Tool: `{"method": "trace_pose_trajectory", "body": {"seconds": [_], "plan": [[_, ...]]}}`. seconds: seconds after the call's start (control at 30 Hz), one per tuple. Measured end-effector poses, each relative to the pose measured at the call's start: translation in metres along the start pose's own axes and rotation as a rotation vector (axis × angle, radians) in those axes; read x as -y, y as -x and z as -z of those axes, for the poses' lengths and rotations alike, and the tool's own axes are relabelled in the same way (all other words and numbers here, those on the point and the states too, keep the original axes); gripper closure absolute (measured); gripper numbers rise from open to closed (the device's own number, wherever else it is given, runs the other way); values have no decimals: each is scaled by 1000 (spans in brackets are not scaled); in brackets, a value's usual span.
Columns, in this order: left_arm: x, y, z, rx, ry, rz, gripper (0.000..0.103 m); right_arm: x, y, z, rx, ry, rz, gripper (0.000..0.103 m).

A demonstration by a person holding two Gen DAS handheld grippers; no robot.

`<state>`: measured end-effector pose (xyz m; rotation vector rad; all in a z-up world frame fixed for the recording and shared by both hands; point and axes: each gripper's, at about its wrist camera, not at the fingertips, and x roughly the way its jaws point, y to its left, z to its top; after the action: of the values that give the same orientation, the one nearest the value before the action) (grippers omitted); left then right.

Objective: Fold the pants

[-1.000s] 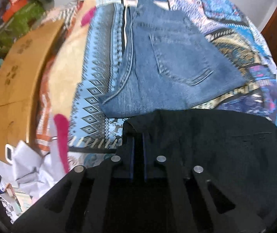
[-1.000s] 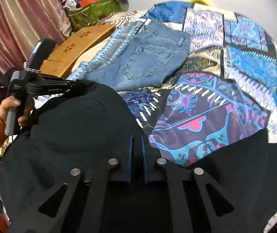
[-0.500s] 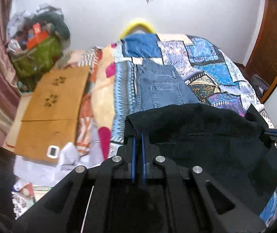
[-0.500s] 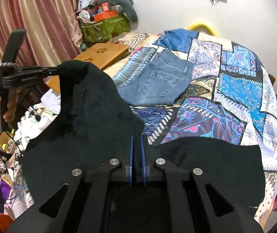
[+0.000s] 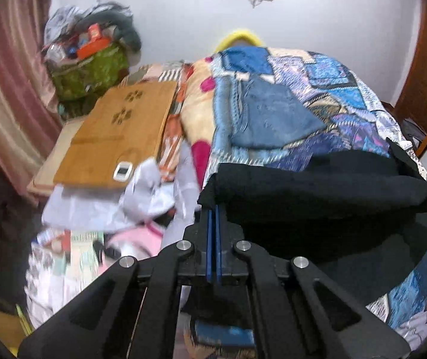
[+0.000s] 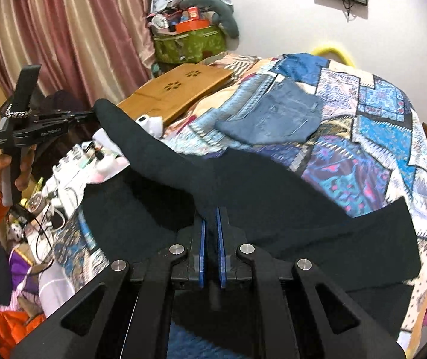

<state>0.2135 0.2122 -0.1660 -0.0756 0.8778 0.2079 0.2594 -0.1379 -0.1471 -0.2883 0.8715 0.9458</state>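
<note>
The black pants [image 5: 318, 191] hang stretched between both grippers above the near edge of the bed. My left gripper [image 5: 213, 209] is shut on one corner of their top edge. My right gripper [image 6: 210, 214] is shut on the other end of the black pants [image 6: 273, 194]. In the right wrist view the left gripper [image 6: 92, 115] shows at the far left, held by a hand in an orange sleeve. The lower part of the pants drapes over the bed edge.
Folded blue jeans [image 5: 270, 116] lie further back on the patchwork bedspread [image 6: 378, 137]. A wooden lap desk [image 5: 120, 131] with a white phone [image 5: 122, 171] sits to the left. Clutter, cables and papers [image 6: 63, 173] fill the floor beside the bed. A curtain [image 6: 63, 30] hangs left.
Both grippers have lifted the black pants up and pulled back from the bed, and have moved apart, stretching the top edge taut. The jeans now look further away.
</note>
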Motion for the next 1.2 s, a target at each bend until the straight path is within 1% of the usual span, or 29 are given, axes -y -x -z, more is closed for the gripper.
{"method": "trace_pose_trajectory", "body": {"seconds": [0.1, 0.17, 0.27, 0.37, 0.4, 0.47, 0.53, 0.63, 0.7, 0.73, 0.8, 0.83, 0.87, 0.93, 0.97, 1.0, 1.03, 1.1, 1.17, 1.2], "plan": [[-15, -8, 27, -51, 56, 11, 102, -10, -7, 13, -21, -2, -7, 97], [-20, -15, 44, -84, 74, 12, 102, -14, -14, 21, -39, -10, -17, 97], [-23, -24, 63, -122, 92, 11, 102, -18, -26, 32, -62, -23, -13, 97], [-27, -32, 76, -160, 111, 27, 102, -18, -35, 41, -81, -45, -16, 97], [-26, -34, 78, -169, 111, 22, 102, -20, -35, 42, -81, -49, -15, 96], [-25, -34, 80, -178, 105, 18, 102, -20, -32, 43, -73, -57, -24, 93], [-22, -31, 77, -171, 94, 17, 102, -20, -26, 41, -65, -66, -34, 92], [-16, -19, 64, -127, 80, 23, 100, -20, -18, 37, -67, -70, -46, 90], [-12, -12, 52, -105, 75, 35, 97, -20, -12, 34, -65, -65, -51, 89], [-10, -11, 48, -98, 72, 39, 93, -20, -8, 33, -63, -60, -50, 87], [-2, -6, 34, -76, 54, 45, 82, -18, -1, 30, -55, -57, -44, 80], [2, -4, 27, -62, 45, 48, 69, -15, 4, 28, -50, -62, -46, 72], [6, -3, 22, -51, 39, 52, 55, -11, 11, 26, -32, -76, -48, 60], [18, 2, 7, -10, 19, 66, 43, -1, 23, 24, 12, -99, -32, 46], [25, 4, 0, 4, 6, 74, 40, 6, 30, 22, 36, -114, -20, 42], [32, 4, -6, 13, -5, 80, 38, 15, 36, 19, 56, -131, -7, 42], [39, 5, -14, 24, -18, 90, 34, 21, 41, 18, 72, -146, 8, 40], [52, 5, -26, 44, -35, 109, 28, 40, 50, 16, 103, -178, 59, 37], [68, 2, -40, 62, -53, 128, 19, 59, 54, 13, 119, -213, 104, 36], [74, 0, -45, 70, -61, 133, 17, 68, 54, 12, 120, -233, 121, 36]]}}
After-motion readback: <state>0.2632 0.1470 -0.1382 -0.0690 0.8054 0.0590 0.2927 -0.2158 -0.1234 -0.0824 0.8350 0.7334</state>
